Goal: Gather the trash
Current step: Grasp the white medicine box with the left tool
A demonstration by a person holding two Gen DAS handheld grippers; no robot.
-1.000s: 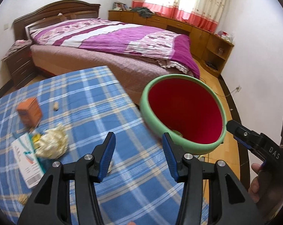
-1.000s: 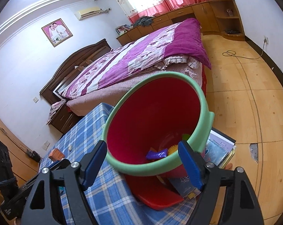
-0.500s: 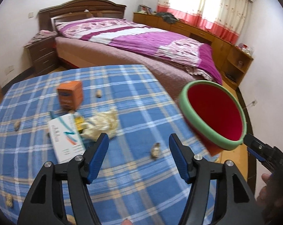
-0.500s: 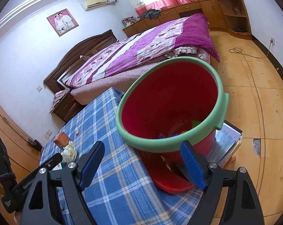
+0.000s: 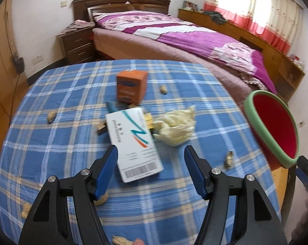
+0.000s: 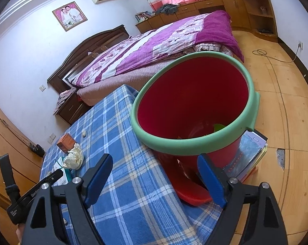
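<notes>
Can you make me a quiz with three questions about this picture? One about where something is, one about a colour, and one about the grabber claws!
1. Where does the orange box stand?
A. On the checked tablecloth, beyond the white box
B. On the bed
C. Inside the bin

2. What colour is the rim of the red bin?
A. Yellow
B. Green
C. Black

3. How is the left gripper?
A. Shut on the crumpled wad
B. Shut on a peanut shell
C. Open, holding nothing

Answers:
1. A: the orange box sits on the cloth, just past the far end of the white box.
2. B: a green band runs around the bin's mouth.
3. C: its jaws, which have just been opening, stand apart over the white box without touching it.
</notes>
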